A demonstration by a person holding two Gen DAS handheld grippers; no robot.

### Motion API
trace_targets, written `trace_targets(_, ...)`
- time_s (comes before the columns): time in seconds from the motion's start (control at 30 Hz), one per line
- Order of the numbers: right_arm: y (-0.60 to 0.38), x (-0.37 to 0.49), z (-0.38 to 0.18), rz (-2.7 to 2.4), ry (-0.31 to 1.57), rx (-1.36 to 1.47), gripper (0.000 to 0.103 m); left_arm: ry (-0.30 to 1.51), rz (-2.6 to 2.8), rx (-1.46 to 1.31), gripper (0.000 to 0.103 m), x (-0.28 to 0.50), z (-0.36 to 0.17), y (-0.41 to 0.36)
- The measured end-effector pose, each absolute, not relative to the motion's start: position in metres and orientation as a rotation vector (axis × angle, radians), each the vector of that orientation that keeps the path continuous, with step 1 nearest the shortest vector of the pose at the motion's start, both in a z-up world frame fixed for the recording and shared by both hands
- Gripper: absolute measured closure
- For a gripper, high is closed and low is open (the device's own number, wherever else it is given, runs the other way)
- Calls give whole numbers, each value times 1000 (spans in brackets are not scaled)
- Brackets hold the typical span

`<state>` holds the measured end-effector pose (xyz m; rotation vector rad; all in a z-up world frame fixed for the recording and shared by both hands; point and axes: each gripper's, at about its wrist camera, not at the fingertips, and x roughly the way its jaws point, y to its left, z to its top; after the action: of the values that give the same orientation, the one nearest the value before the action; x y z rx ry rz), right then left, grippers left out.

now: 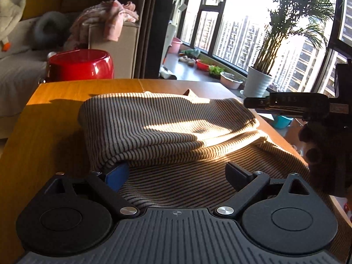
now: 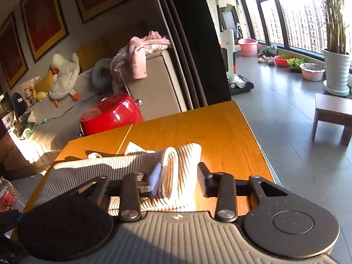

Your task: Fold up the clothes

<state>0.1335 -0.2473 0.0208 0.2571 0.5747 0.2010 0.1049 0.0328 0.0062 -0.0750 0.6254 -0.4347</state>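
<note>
A brown-and-cream striped garment [image 1: 167,121] lies on the wooden table [image 1: 55,114], its far half folded over the near layer. My left gripper [image 1: 177,176] is open low over the near layer. Its blue-padded left finger [image 1: 116,176] is tucked under the fold's edge, while the right finger [image 1: 238,175] rests on the lower cloth. At the garment's right side my right gripper [image 2: 180,177] is shut on a thick bunched fold of the striped garment [image 2: 176,167]. That right gripper [image 1: 253,102] also shows from the side, held by a dark gloved hand [image 1: 319,145].
A red round pot [image 1: 80,65] stands beyond the table's far left edge, in front of a sofa [image 1: 114,50] draped with pink clothes. Right of the table are grey floor tiles, a low stool [image 2: 332,114], a potted palm [image 1: 259,81] and basins by the window.
</note>
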Motion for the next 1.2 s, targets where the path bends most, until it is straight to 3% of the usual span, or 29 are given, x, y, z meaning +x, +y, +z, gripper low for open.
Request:
trace_targets(0.07, -235, 140, 19, 234, 593, 235, 65, 617, -442, -79, 5, 104, 8, 33)
trace_targets(0.1, -228, 142, 19, 249, 608, 216, 85, 613, -445, -82, 5, 103, 9, 33)
trace_targets(0.13, -221, 143, 19, 263, 621, 197, 97, 609, -449, -84, 5, 102, 10, 33)
trace_targets(0.37, -240, 118, 55, 229, 496, 243, 100, 513, -445, -128, 4, 111, 29, 38)
trace_targets(0.5, -253, 125, 21, 138, 617, 221, 99, 572, -424, -154, 4, 134, 17, 35)
trace_targets(0.67, -257, 123, 2, 112, 633, 232, 92, 584, -403, -85, 4, 139, -1, 27)
trace_targets(0.73, -252, 119, 9, 96, 616, 187, 78, 579, -403, -80, 4, 137, -2, 27)
trace_targets(0.8, -246, 111, 19, 104, 566, 156, 55, 578, -405, -83, 4, 136, -3, 28)
trace_targets(0.9, -235, 98, 30, 187, 517, 148, 49, 573, -407, -78, 3, 135, -5, 28)
trace_targets(1.07, -220, 100, 2, 232, 609, 140, 48, 563, -383, -70, 3, 137, -12, 29)
trace_targets(1.2, -213, 105, 1, 246, 602, 114, 34, 565, -372, -63, 3, 143, -12, 31)
